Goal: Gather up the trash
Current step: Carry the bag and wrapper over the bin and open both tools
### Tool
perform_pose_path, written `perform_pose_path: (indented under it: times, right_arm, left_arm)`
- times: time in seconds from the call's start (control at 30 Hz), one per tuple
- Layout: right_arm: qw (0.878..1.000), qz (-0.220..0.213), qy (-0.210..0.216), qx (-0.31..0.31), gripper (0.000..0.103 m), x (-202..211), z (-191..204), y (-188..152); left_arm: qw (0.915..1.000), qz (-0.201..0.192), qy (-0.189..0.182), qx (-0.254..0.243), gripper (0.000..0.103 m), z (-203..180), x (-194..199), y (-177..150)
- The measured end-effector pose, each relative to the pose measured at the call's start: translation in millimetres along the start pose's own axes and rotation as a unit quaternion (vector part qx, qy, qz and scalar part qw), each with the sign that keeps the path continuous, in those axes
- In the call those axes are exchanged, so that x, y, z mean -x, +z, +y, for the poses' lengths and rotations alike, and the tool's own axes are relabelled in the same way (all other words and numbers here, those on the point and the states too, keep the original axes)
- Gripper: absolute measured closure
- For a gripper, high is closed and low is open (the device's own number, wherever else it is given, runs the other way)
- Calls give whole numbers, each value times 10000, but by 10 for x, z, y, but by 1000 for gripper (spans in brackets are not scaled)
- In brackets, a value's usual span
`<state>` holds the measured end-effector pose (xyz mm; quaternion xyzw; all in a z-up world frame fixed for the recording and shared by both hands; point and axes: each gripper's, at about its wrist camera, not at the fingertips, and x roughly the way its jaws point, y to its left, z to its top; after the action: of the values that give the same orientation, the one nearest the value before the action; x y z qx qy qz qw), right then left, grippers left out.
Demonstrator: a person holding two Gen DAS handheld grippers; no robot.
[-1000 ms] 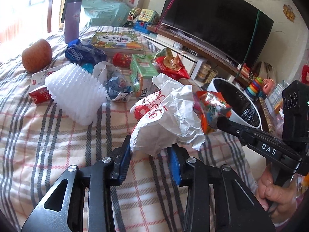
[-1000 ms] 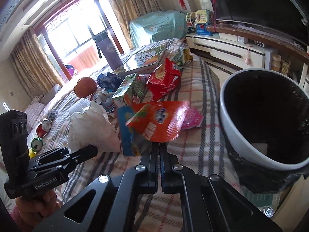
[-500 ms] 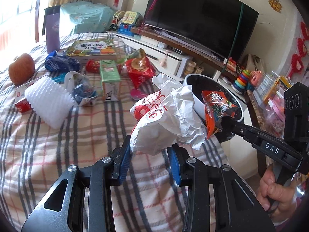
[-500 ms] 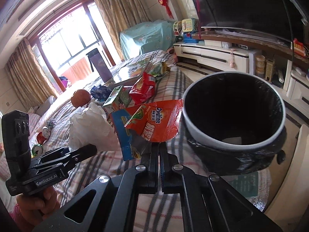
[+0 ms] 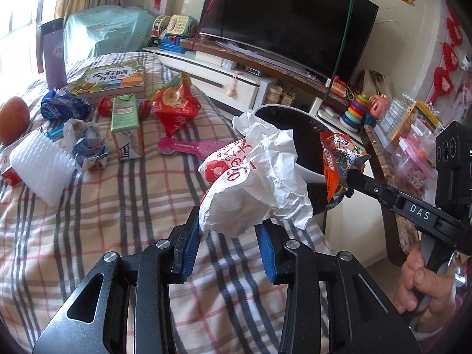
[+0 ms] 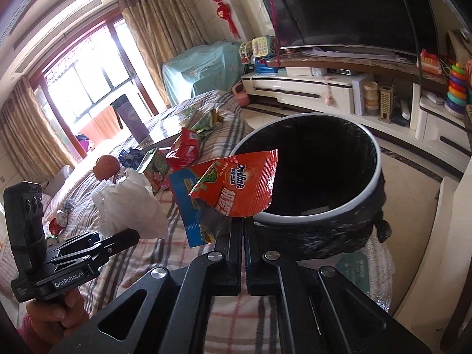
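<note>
left tool (image 5: 228,243) clamps a crumpled white wrapper (image 5: 253,185); right tool (image 6: 243,230), fully closed, pinches an orange ovaline packet (image 6: 236,185), seemingly with a blue one, beside the black-lined bin (image 6: 374,183).

A crumpled white paper bag (image 5: 253,183) with red print sits between blue pads (image 5: 188,247). An orange-red snack wrapper (image 6: 239,185) has a blue panel and white lettering. The trash bin (image 6: 365,183) is black-lined with a white rim. The bedspread (image 5: 97,215) is pink-and-cream plaid with grey stripes.
</note>
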<state>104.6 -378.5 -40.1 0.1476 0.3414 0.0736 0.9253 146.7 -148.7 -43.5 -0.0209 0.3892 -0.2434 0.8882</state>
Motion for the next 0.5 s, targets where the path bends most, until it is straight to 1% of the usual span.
perform_pose_path:
  times: [0.5]
  right_arm:
    - [9996, -53, -214, -181, 102, 42, -347, 97]
  left_arm:
    - [9996, 71, -73, -266, 68, -291, -188, 198]
